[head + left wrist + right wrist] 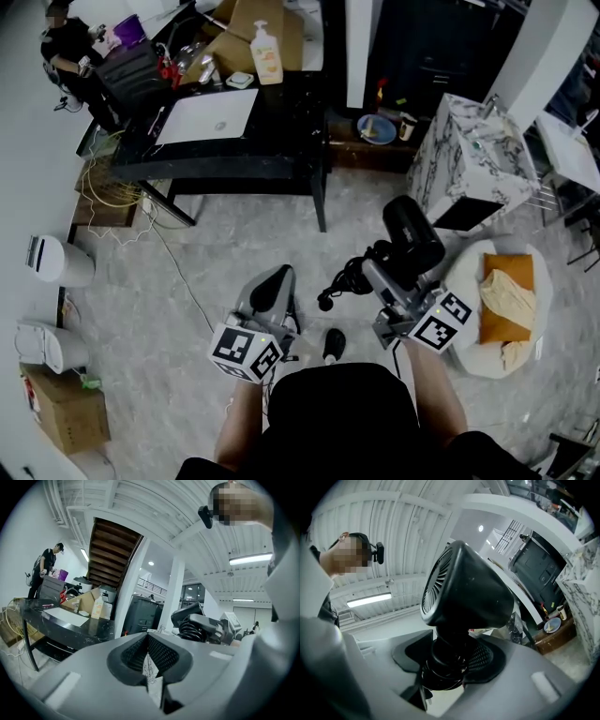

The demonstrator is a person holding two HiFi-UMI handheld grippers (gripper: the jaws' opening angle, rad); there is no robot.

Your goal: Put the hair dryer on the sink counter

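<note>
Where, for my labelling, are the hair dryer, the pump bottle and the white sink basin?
hair dryer (412, 236): head view, on its black barrel.
pump bottle (268, 58): head view, on its body.
white sink basin (202, 117): head view, on its bare floor.

The hair dryer (464, 588) is black plastic, smooth with a soft satin sheen. Its back grille is finely ribbed, and the coiled cord (440, 677) round its handle looks rubbery and a little glossier. My right hand-held gripper (450, 653) and left hand-held gripper (148, 641) both have matt, pale grey plastic shells. The pads (164, 656) are black with a fine mesh texture. The floor (234, 244) is pale veined stone, polished. The tabletop (281, 141) is black, glossy and speckled, and the white sheet (208, 116) on it is flat and matt. The cabinet (469, 155) has a marble-pattern finish. The box (61, 422) is plain brown cardboard, and the orange cushion (506, 300) is soft cloth.
</note>
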